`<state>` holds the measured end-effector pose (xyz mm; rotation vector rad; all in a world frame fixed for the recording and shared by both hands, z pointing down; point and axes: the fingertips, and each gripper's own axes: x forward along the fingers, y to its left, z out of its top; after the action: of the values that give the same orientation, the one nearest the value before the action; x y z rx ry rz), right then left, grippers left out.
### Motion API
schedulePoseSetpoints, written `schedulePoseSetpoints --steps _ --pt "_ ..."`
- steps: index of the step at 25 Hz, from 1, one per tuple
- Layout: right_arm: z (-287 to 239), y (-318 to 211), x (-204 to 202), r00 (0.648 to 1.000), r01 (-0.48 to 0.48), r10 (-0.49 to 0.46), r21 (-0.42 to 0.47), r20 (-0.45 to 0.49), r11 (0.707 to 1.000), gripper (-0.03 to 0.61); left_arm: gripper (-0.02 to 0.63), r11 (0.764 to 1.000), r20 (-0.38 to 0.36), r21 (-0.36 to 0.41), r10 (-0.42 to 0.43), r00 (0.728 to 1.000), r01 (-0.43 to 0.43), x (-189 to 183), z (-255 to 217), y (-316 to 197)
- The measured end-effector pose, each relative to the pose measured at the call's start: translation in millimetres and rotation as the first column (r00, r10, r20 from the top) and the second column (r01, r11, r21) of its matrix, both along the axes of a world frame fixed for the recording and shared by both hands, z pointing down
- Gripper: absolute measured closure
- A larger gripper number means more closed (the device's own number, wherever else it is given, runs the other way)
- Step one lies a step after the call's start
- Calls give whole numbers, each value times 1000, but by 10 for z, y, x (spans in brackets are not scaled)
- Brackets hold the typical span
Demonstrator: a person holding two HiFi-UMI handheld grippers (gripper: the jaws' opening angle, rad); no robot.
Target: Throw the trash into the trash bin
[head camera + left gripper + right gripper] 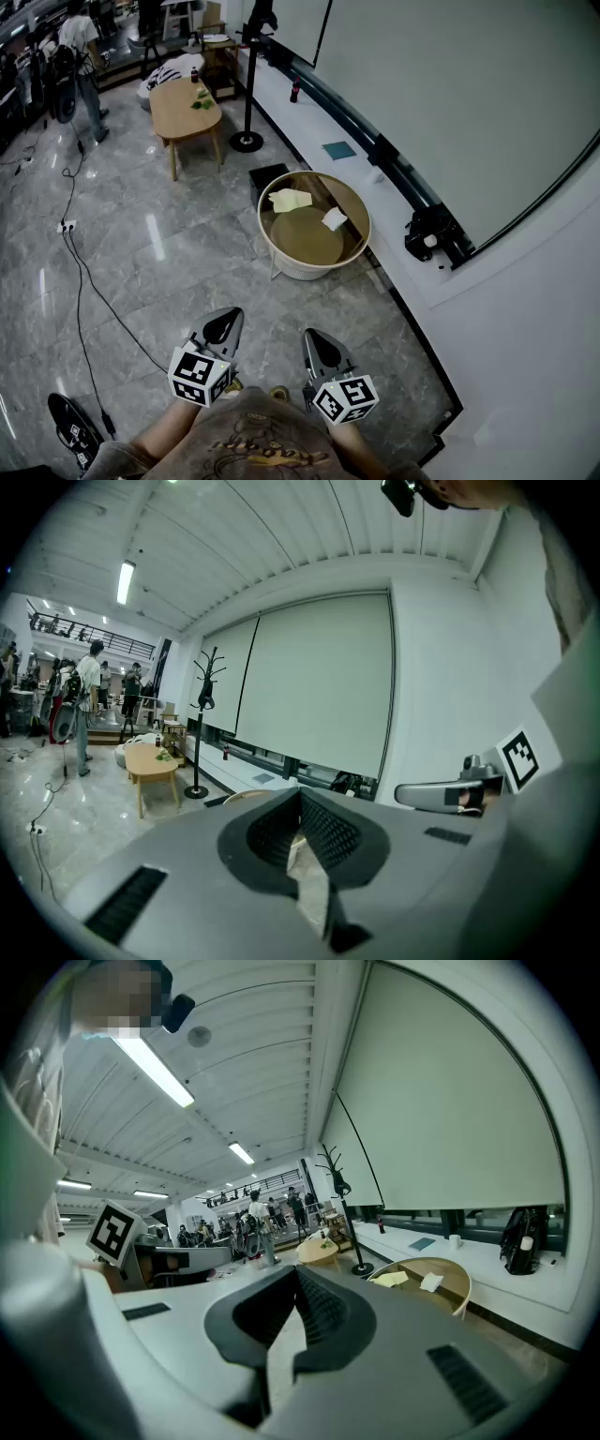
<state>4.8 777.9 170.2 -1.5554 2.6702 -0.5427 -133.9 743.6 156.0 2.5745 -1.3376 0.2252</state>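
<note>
Pinching crumpled beige paper scrap (pixel 310 885): left hand-held gripper (pixel 300 797); right hand-held gripper (pixel 295 1275) closed.

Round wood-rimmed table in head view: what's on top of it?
A pale yellow paper sheet and a white crumpled paper lie apart on the round wood-rimmed table. The top covers most of its white base; what's beneath is hidden.

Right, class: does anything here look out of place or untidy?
Yes: a pale yellow paper sheet and a crumpled white paper scrap lie loose on the round wooden table, not in the black square bin beside it.
</note>
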Motion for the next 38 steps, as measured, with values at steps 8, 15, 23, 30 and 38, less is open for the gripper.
schedulePoseSetpoints --steps 8,15,23,30,38 --pt "-36 39 -190 999 -7 6 20 44 1000 560 595 1000 -11 -10 11 1000 -11 -187 34 15" --pt "-27 101 -390 998 -38 36 49 43 998 560 595 998 -29 -26 62 998 -63 -384 150 9" --pt "74 -35 -519 997 -63 62 40 41 997 560 595 994 -13 -4 107 994 -107 -495 177 -158" --pt "121 -408 -573 998 -51 49 39 48 998 560 595 996 -23 -2 88 996 -88 -547 224 -475" --pt "166 -968 -405 998 -54 52 39 45 998 560 595 994 -16 -18 110 994 -110 -393 313 -965"
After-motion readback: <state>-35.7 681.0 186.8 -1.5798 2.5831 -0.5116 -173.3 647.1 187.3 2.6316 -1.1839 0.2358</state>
